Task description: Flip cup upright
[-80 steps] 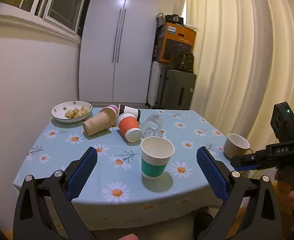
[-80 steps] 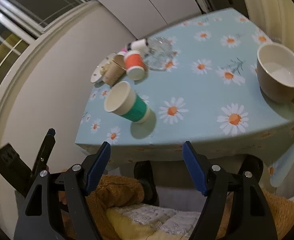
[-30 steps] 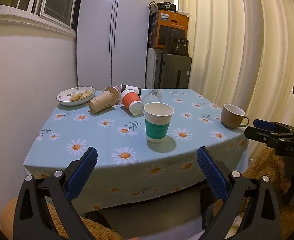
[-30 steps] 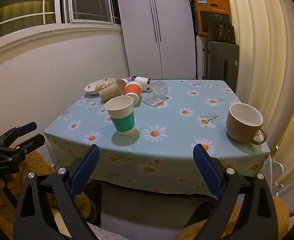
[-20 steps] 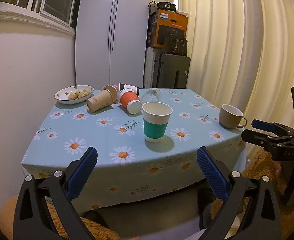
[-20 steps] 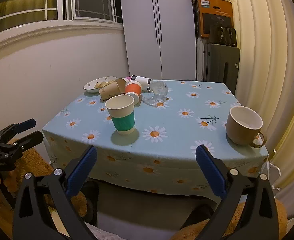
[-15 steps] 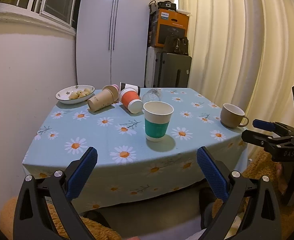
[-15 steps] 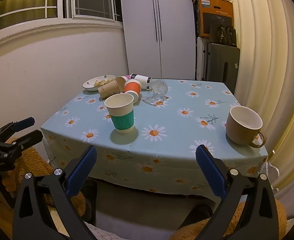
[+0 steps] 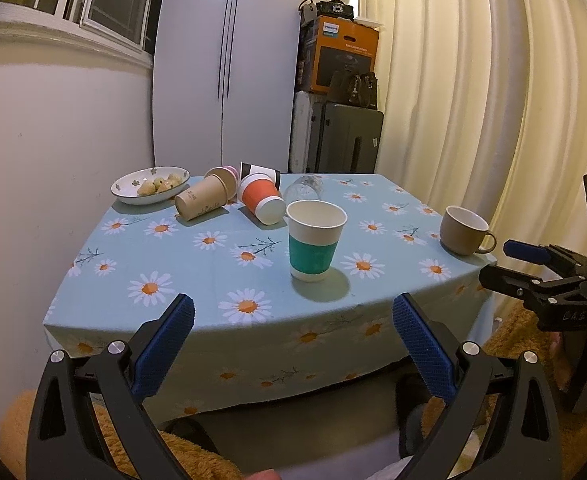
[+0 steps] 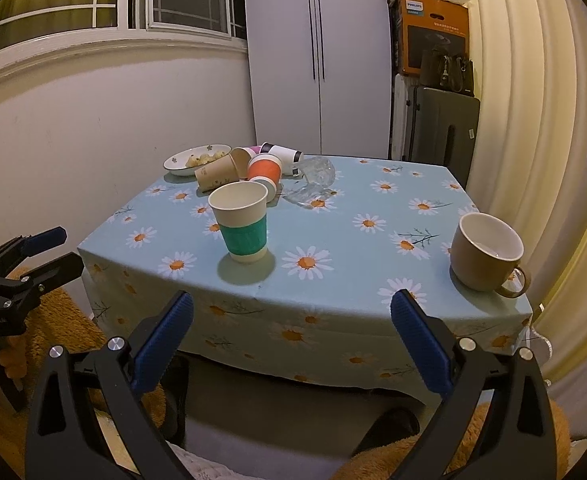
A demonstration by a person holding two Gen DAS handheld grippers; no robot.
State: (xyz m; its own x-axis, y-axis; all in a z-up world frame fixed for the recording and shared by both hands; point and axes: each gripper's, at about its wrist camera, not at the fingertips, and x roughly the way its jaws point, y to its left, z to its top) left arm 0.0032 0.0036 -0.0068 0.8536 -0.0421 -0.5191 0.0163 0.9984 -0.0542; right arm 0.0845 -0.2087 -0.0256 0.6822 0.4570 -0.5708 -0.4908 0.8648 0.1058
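A white paper cup with a teal sleeve (image 9: pixel 314 244) stands upright near the front of the daisy tablecloth (image 9: pixel 197 264); it also shows in the right wrist view (image 10: pixel 242 227). A tan mug (image 9: pixel 464 230) stands upright at the right edge, also in the right wrist view (image 10: pixel 484 252). My left gripper (image 9: pixel 292 340) is open and empty, held off the table's front edge. My right gripper (image 10: pixel 291 334) is open and empty, also below the front edge. Each gripper shows in the other's view, at the right (image 9: pixel 533 268) and at the left (image 10: pixel 33 256).
At the back lie a brown paper cup (image 9: pixel 201 202), an orange cup (image 9: pixel 262 202), a black-and-white cup (image 9: pixel 259 170) and a clear plastic bottle (image 9: pixel 305 187). A bowl of food (image 9: pixel 149 185) stands back left. Curtains hang right; a wall is left.
Both grippers have drawn back from the table and levelled out; the right wrist view, tilted 2.7 s ago, is now straight. The cups have not moved.
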